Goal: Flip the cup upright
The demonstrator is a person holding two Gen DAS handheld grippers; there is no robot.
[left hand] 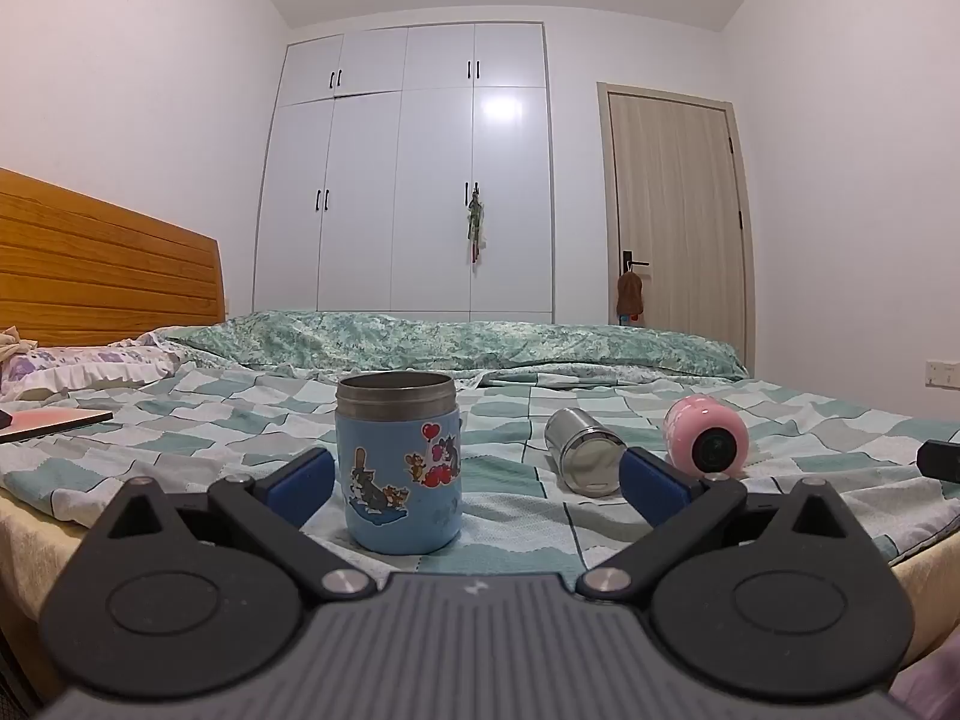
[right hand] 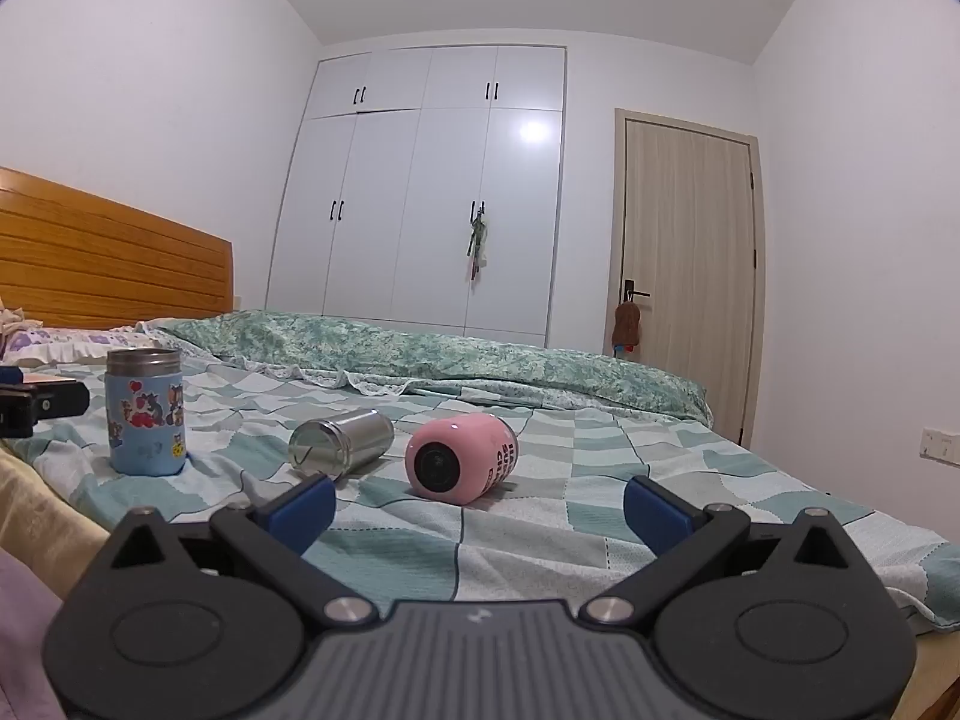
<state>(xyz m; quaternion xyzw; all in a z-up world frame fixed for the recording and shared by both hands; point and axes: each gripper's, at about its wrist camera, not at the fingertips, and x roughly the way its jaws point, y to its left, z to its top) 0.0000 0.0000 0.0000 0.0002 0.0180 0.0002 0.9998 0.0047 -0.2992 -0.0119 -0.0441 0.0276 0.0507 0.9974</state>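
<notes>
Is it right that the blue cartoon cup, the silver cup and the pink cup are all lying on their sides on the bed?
Not quite. The blue cartoon cup stands upright, as the left wrist view shows. The silver cup and pink cup do lie sideways on the bed.

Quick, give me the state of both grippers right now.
Left gripper: open, jaws spread wide, holding nothing; blue cup stands upright just ahead.
Right gripper: open, jaws spread wide, holding nothing; pink cup lies ahead.
</notes>
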